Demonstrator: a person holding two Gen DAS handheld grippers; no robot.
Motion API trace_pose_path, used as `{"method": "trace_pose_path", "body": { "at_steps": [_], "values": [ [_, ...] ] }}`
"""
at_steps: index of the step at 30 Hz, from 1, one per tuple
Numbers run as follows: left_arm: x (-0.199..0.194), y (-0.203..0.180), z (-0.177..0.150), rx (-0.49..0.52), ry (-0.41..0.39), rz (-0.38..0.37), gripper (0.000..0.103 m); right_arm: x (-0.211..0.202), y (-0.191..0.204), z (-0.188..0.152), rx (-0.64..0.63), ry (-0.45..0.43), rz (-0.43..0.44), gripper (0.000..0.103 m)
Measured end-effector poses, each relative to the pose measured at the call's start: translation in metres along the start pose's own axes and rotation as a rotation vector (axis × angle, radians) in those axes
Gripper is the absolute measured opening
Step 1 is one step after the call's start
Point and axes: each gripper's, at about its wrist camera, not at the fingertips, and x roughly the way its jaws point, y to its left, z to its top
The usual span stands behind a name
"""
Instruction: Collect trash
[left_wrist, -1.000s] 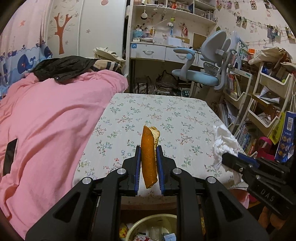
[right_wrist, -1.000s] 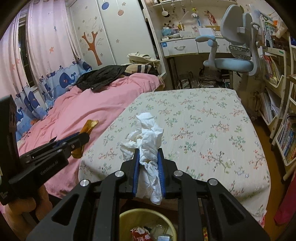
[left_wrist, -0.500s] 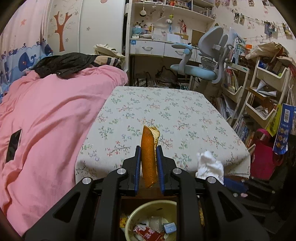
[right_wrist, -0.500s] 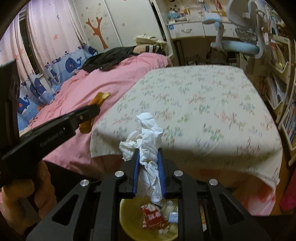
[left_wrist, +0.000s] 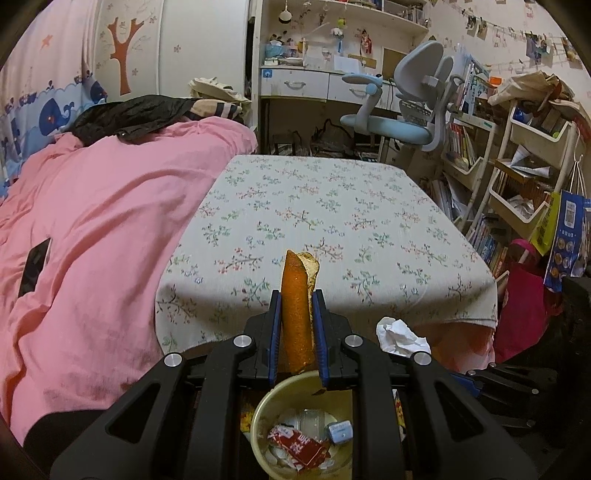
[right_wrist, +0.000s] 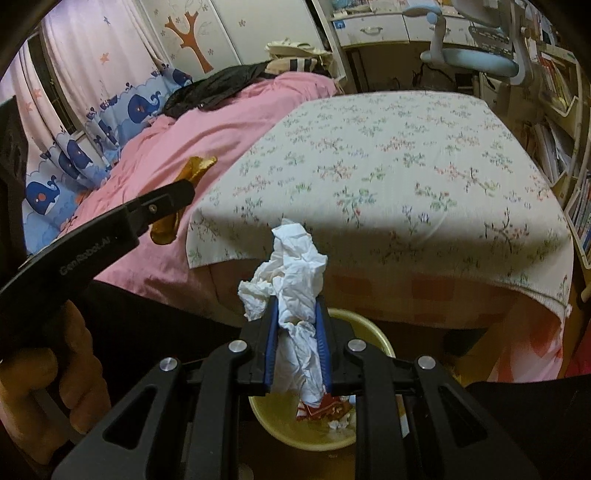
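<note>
Here, the left tool (left_wrist: 297, 332) is grasping an orange peel (left_wrist: 295, 310) tightly between its blue pads, and the right tool (right_wrist: 297, 343) is clenching a crumpled white tissue (right_wrist: 295, 295). Both are hanging above the yellow bin (left_wrist: 264, 410), at 6 o'clock from the floral bench (left_wrist: 332, 206).

L tongs (left_wrist: 295, 332) clamped, R tongs (right_wrist: 298, 343) clamped, both angled down; L hand (right_wrist: 48, 398) gripping handle.

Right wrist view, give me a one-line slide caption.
Right gripper clamps crumpled white tissue above the round yellow trash bin.
</note>
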Motion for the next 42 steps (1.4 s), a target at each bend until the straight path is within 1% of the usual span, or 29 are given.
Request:
{"method": "trace_pose_path", "body": {
  "at_steps": [5,10,11,12,13,14,15,16,18,19,20,22,23,24,25,27,28,30,31,32,36,38,42],
  "values": [
    [0.001,0.001,-0.009,-0.003,0.033,0.006,0.016,0.006,-0.003,-0.008,0.021,0.052,-0.005,0.021],
    [0.005,0.0,-0.023,-0.008,0.093,0.009,0.016,0.013,-0.004,-0.018,0.029,0.115,-0.01,0.024],
    [0.007,0.0,-0.026,-0.01,0.105,0.008,0.016,0.015,-0.004,-0.02,0.031,0.131,-0.011,0.029],
    [0.009,0.0,-0.03,-0.013,0.126,0.005,0.016,0.017,-0.004,-0.022,0.033,0.145,-0.015,0.038],
    [0.011,-0.001,-0.034,-0.013,0.15,0.004,0.016,0.019,-0.004,-0.024,0.036,0.164,-0.02,0.045],
    [0.013,-0.001,-0.037,-0.012,0.163,0.003,0.016,0.019,-0.004,-0.026,0.039,0.171,-0.023,0.055],
    [0.016,-0.002,-0.041,-0.01,0.186,0.002,0.016,0.019,-0.005,-0.027,0.042,0.172,-0.032,0.059],
    [0.018,-0.003,-0.045,-0.009,0.21,0.001,0.016,0.018,-0.006,-0.028,0.044,0.172,-0.054,0.06],
    [0.02,-0.002,-0.049,-0.013,0.229,0.007,0.016,0.014,-0.011,-0.028,0.059,0.164,-0.074,0.066],
    [0.02,-0.002,-0.05,-0.014,0.232,0.013,0.017,0.01,-0.014,-0.028,0.074,0.151,-0.093,0.067],
    [0.019,-0.001,-0.05,-0.015,0.23,0.014,0.021,0.007,-0.017,-0.028,0.082,0.139,-0.106,0.069],
    [0.015,-0.001,-0.048,-0.019,0.21,0.038,0.033,0.0,-0.021,-0.027,0.094,0.109,-0.136,0.073],
    [0.013,-0.001,-0.047,-0.022,0.2,0.046,0.045,-0.003,-0.023,-0.027,0.097,0.091,-0.157,0.076],
    [0.009,-0.001,-0.046,-0.027,0.182,0.059,0.052,-0.006,-0.024,-0.026,0.096,0.076,-0.174,0.077],
    [0.006,-0.001,-0.044,-0.027,0.163,0.071,0.056,-0.01,-0.024,-0.025,0.095,0.053,-0.195,0.079],
    [0.001,-0.001,-0.039,-0.023,0.137,0.092,0.067,-0.017,-0.024,-0.022,0.088,0.012,-0.223,0.085],
    [-0.001,-0.001,-0.036,-0.022,0.121,0.102,0.07,-0.024,-0.023,-0.019,0.075,-0.026,-0.244,0.086],
    [-0.009,0.0,-0.025,-0.024,0.066,0.116,0.079,-0.034,-0.021,-0.009,0.046,-0.092,-0.275,0.091],
    [-0.013,0.0,-0.017,-0.025,0.037,0.124,0.081,-0.043,-0.018,-0.001,0.019,-0.144,-0.301,0.093],
    [-0.015,0.001,-0.012,-0.025,0.019,0.128,0.086,-0.049,-0.016,0.005,0.001,-0.18,-0.319,0.095],
    [-0.023,0.002,0.024,-0.023,-0.071,0.147,0.095,-0.071,-0.012,0.035,-0.055,-0.32,-0.369,0.095],
    [-0.025,0.002,0.044,-0.029,-0.112,0.148,0.096,-0.074,-0.016,0.051,-0.068,-0.356,-0.391,0.095],
    [-0.019,-0.001,0.08,-0.038,-0.163,0.141,0.096,-0.076,-0.025,0.08,-0.088,-0.411,-0.434,0.095]
  ]
}}
